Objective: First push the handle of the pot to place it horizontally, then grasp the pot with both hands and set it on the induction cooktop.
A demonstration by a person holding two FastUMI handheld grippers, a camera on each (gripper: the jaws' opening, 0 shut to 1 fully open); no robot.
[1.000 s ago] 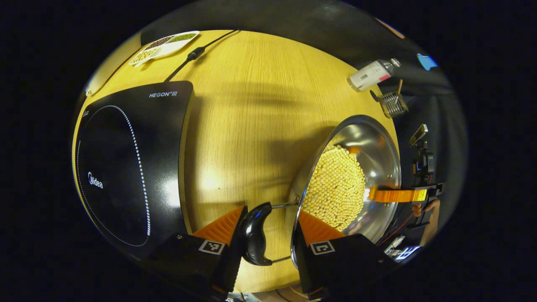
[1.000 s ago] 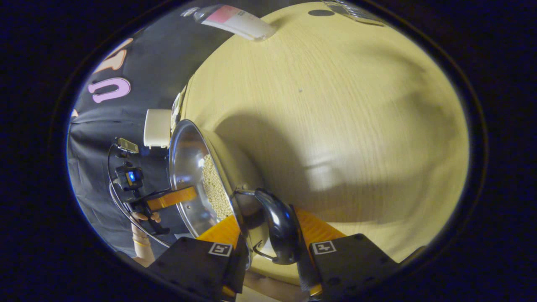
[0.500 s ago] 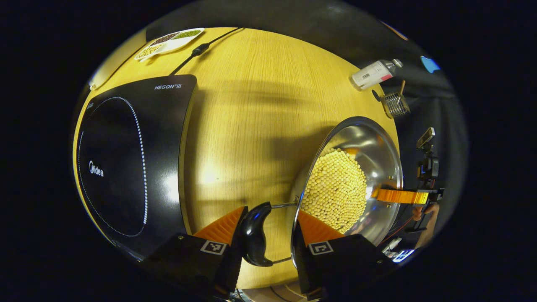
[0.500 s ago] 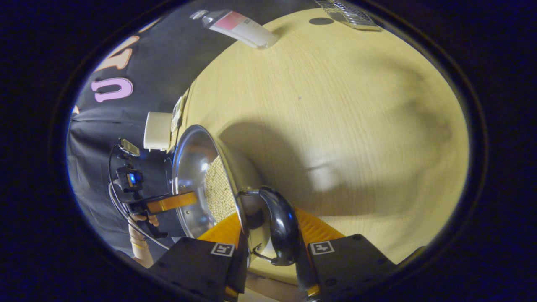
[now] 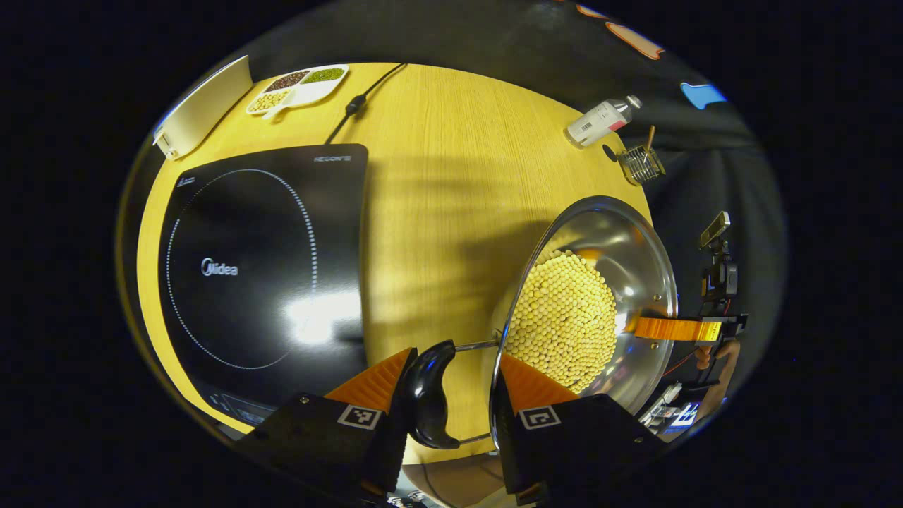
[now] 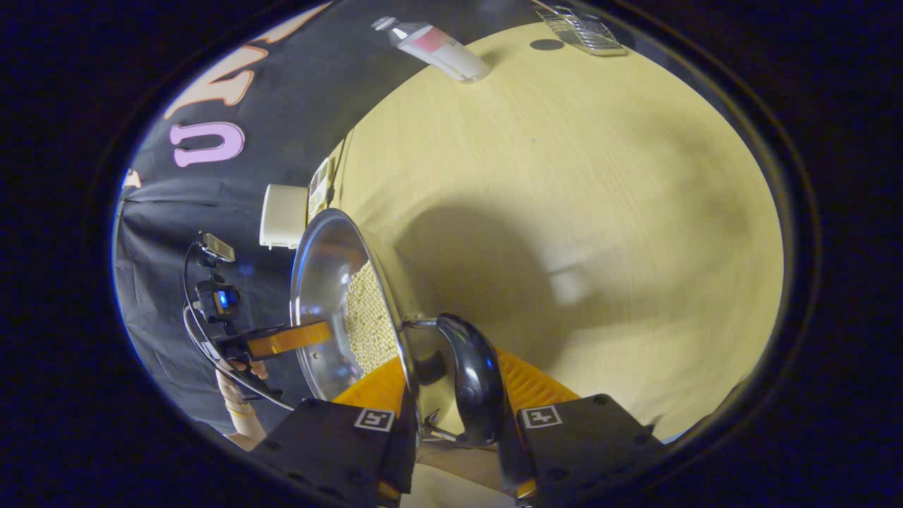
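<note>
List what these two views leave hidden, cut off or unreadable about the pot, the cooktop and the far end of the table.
- Pot underside: hidden in the left gripper view by its own rim and the beans.
- Cooktop near corner: cut off by the image edge, left gripper view.
- Handle contact: the right gripper blocks it, right gripper view.
- Bottle label: too small, left gripper view.
- Dish contents: too small to identify.

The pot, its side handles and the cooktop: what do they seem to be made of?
Pot: polished metal, likely stainless steel; its inner wall mirrors the light. Side handle: glossy black, probably plastic on a wire bracket, with sharp highlights. Induction cooktop: smooth black glass-like top that reflects a lamp glare.
</note>
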